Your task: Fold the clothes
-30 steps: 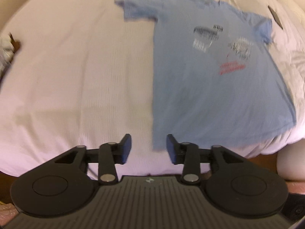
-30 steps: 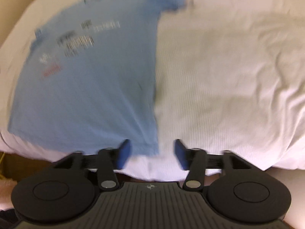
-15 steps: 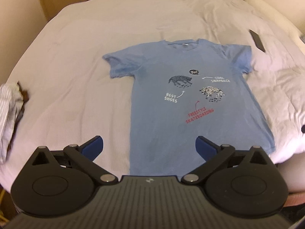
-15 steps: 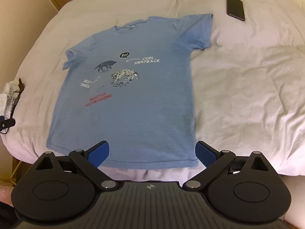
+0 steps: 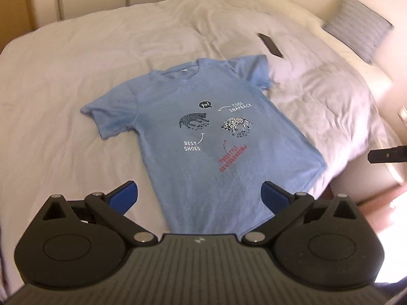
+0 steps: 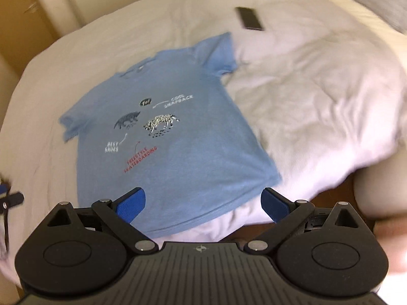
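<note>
Right now your left gripper and right gripper both hang above the near edge of the bed, jaws spread wide with nothing gripped between them. The blue T-shirt lies flat, print side up, on the white duvet, collar away from you, hem at the near edge. A dark phone rests beyond its sleeve, apart from it.

Both tongs, left and right, have spread wide and lifted away from the T-shirt's near hem, now empty.
</note>
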A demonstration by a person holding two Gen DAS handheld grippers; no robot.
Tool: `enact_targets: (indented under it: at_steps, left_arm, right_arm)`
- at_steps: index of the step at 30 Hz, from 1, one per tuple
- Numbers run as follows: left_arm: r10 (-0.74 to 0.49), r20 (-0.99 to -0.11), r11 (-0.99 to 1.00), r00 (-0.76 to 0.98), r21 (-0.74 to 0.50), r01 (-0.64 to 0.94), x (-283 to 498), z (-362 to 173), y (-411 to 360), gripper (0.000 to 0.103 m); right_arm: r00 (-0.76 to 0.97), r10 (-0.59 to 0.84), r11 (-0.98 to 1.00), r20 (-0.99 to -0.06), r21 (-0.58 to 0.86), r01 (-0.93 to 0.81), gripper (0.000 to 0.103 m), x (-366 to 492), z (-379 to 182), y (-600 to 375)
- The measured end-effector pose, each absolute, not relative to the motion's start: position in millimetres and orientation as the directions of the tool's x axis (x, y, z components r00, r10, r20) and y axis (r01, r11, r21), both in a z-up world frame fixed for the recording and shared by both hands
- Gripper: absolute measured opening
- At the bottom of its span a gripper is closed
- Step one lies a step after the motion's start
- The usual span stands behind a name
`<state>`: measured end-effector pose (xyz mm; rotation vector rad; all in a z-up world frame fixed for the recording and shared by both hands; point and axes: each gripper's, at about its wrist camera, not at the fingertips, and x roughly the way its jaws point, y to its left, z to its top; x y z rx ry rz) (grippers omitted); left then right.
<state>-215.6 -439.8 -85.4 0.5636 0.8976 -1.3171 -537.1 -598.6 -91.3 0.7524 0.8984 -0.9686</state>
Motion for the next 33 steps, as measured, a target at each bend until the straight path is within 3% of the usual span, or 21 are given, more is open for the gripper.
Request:
enact_targets:
  at_steps: [11,22,33]
  left_arm:
    - [-0.568,-0.821,0.111,-0.054,-0.141,0.984,-192.9,-83.5,-428.1,0.102]
    - [-0.547,-0.837,0.146,0.016,-0.076,0.986,-178.5,-79.1,-431.9,0.102]
    - [-0.558,-0.826,-0.107,-0.079,-0.023,0.994,-164.0,-66.6,-432.0,0.102]
  right_arm:
    - [0.18,-0.397,0.228,-0.9,0.093,0.969,0.1,-497.2,-66.3,-503.6]
    - [0.174,-0.367,0.251,-0.914,0.083,0.964,0.1,-470.9,-77.9,-517.1]
    - [0.135,-0.386,0.181,-0.912,0.069,0.981,0.1,-448.1,-77.1,-480.1]
